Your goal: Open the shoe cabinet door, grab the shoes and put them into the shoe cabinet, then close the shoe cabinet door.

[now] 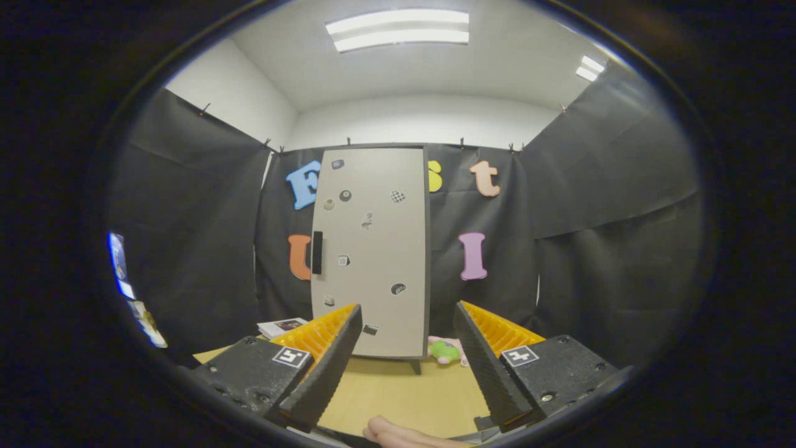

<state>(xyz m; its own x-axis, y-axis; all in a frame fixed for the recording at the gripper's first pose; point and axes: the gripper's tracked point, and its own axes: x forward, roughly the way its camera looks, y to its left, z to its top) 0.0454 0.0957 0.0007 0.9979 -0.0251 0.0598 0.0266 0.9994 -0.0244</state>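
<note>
At the far edge of the wooden table [398, 398] stands the shoe cabinet [373, 249], a tall pale box with its door [379, 205] shut and a dark vertical handle [317, 252] near the door's left side; small stickers [398, 196] dot the door, too small to read. Just right of the cabinet's foot lies a pink and green toy [446, 351], and left of it, by the table's left edge, a stack of printed cards [283, 326] whose writing is illegible. The gripper [407, 367] hangs above the near part of the table, well short of the cabinet, fingers spread wide with nothing between them; each carries a square black-and-white marker [291, 357]. A fingertip [398, 434] shows below
</note>
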